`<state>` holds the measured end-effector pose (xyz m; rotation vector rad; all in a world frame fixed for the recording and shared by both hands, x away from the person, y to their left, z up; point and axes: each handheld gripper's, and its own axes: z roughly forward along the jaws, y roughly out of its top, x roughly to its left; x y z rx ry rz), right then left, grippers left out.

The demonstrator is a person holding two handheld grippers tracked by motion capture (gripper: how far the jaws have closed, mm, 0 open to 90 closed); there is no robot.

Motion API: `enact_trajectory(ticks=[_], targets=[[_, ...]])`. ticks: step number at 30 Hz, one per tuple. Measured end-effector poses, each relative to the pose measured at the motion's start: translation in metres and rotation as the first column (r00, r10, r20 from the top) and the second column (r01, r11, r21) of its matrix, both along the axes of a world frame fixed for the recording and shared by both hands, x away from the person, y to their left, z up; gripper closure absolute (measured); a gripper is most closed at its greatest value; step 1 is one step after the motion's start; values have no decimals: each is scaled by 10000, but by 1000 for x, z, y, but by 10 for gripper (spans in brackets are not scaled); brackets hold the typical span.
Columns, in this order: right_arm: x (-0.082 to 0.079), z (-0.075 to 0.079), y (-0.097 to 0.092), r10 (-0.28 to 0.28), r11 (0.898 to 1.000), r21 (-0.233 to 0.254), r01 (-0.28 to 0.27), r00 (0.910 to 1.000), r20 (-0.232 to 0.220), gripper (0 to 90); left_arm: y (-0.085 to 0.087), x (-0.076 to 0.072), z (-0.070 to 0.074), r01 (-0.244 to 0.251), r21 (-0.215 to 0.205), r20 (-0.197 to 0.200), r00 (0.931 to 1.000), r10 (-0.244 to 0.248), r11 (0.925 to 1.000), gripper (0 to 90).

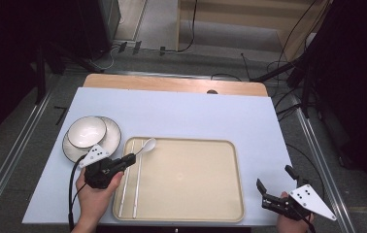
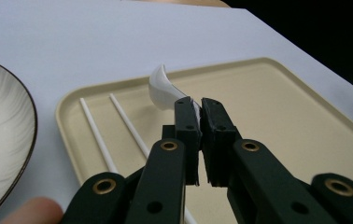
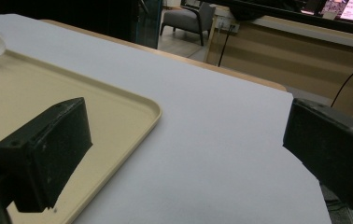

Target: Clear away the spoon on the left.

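Spoon (image 2: 163, 88): white, gripped by its handle in my left gripper; the bowl end pokes out past the jaw tips, lifted over the tray's far left corner, near the two chopsticks.
Table (image 1: 181, 109): pale blue top with plenty of bare room to the right and far side.
Tray (image 1: 196, 179): tan, flat, low rim; its middle and right are bare, so I judge that is where the spoon can go down without crowding anything.
Plate (image 1: 112, 141): sits off the tray's left corner on the table, dark-rimmed, with a bowl (image 1: 86, 131) resting on it.
Chopsticks (image 1: 132, 179): two thin white sticks lying side by side along the tray's left edge, just beside my left gripper's line of travel.
Left gripper (image 1: 129, 158): clenched on the spoon handle, jaws nearly together with the handle pinched between the pads; my hand (image 1: 94, 194) is behind it.
Right gripper (image 1: 275, 180): spread wide with nothing between the jaws, hanging off the tray's near right corner.
Doing it well: I read this as carrying or placing the spoon. I would keep the handle level so the bowl end does not swing, steer clear of the chopsticks so I do not roll them, and lower until the spoon touches before letting go.
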<state>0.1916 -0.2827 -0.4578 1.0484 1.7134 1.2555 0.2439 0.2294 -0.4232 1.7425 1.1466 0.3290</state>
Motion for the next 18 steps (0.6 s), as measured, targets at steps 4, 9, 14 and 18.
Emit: enact_trajectory(ticks=[4, 9, 14, 18], targets=[[0, 0, 0, -6, 10000, -18, 6, 10000, 30, 14, -3, 2, -3, -36, 90, -59, 10000, 37, 10000, 865], [0, 0, 0, -3, 10000, -3, 3, 10000, -5, 14, -6, 4, -6, -29, 75, -135, 9999, 30, 10000, 864], [0, 0, 0, -6, 10000, -15, 6, 10000, 27, 14, -8, 5, -8, -28, 125, -165, 9999, 30, 9999, 864], [0, 0, 0, -4, 10000, 3, 4, 10000, -16, 14, -10, 6, -8, -21, 203, -130, 9999, 24, 9998, 864]])
